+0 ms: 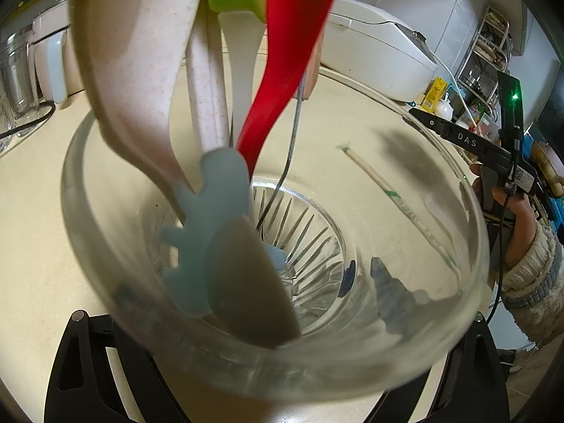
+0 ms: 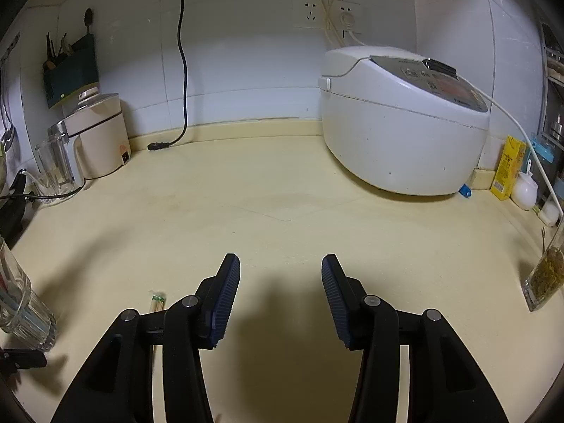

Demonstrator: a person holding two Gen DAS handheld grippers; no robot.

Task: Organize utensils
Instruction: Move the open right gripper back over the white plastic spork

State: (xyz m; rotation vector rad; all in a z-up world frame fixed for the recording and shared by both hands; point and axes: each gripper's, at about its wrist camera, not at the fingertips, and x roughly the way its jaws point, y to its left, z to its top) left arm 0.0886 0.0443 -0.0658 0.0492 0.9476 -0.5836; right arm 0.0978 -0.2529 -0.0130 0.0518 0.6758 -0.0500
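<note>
In the left wrist view the left hand-held gripper (image 1: pixel 268 380) grips a clear glass cup (image 1: pixel 275 370) by its wall; the cup looks heavy, slick and breakable, and it holds a beige spoon (image 1: pixel 130 70), a red utensil (image 1: pixel 282 70), a pale blue piece (image 1: pixel 208 225) and a thin metal fork (image 1: pixel 292 141), with wrapped chopsticks (image 1: pixel 398 197) lying on the tabletop (image 1: pixel 35 229) beyond. In the right wrist view the right hand-held gripper (image 2: pixel 281 303) hangs wide and empty over the tabletop, the chopsticks (image 2: pixel 157 302) just beside its left finger; they are light, stiff and thin, probably best pinched near the middle.
</note>
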